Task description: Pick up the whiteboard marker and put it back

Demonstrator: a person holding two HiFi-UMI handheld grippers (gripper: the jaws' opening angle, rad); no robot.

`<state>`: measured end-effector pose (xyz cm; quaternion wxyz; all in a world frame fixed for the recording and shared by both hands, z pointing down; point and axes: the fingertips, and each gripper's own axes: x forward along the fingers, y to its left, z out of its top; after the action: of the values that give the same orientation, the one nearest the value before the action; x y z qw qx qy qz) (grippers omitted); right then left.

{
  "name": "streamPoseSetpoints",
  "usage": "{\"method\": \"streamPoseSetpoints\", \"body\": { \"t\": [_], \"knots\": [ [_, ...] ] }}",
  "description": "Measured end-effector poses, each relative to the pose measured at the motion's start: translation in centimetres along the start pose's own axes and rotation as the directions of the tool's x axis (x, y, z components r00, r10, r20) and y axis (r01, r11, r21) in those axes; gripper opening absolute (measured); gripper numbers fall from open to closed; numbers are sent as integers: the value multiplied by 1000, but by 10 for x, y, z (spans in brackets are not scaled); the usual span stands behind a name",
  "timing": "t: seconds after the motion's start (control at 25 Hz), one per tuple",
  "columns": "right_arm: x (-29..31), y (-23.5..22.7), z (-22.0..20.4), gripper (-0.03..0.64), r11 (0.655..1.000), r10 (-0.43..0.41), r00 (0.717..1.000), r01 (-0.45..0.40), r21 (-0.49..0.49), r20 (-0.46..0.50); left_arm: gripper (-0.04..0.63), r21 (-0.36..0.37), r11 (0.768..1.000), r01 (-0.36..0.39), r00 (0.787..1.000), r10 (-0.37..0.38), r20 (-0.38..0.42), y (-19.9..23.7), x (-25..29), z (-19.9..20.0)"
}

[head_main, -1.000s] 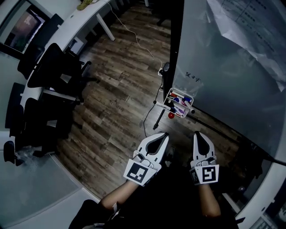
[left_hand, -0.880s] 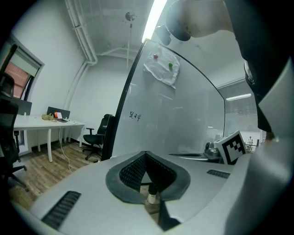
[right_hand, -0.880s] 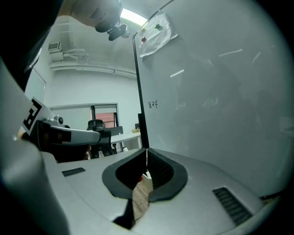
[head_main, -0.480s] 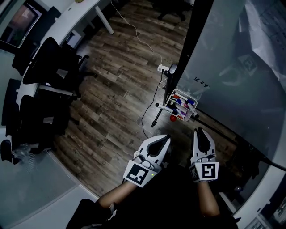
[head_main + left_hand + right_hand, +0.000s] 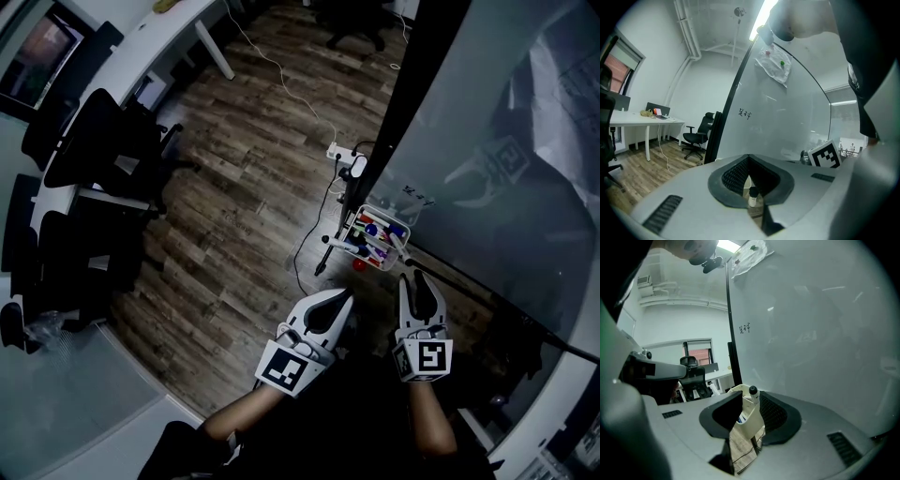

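Tray [image 5: 367, 208] sits on the whiteboard's [image 5: 487, 122] bottom edge right in front of me, markers [image 5: 375, 239] in it; power strip [image 5: 339, 152] on the floor [image 5: 253, 187] past it, chairs [image 5: 103, 155] off left.

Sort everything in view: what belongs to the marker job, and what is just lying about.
Job: black-capped whiteboard marker; white plastic marker basket holding it; big whiteboard; right claw, jaws opening, gripping nothing.
Lying about: black office chairs; white desk; white power strip on the wooden floor.
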<state>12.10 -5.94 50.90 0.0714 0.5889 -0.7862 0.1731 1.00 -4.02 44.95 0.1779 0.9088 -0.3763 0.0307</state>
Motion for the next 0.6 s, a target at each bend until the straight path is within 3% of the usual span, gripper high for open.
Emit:
{"method": "streamPoseSetpoints", "body": {
  "t": [0.6],
  "knots": [
    [27, -4, -6, 109, 999, 33, 999, -34, -19, -16, 8, -16, 1000, -27, 1000, 26, -8, 10, 10, -4]
  ]
}}
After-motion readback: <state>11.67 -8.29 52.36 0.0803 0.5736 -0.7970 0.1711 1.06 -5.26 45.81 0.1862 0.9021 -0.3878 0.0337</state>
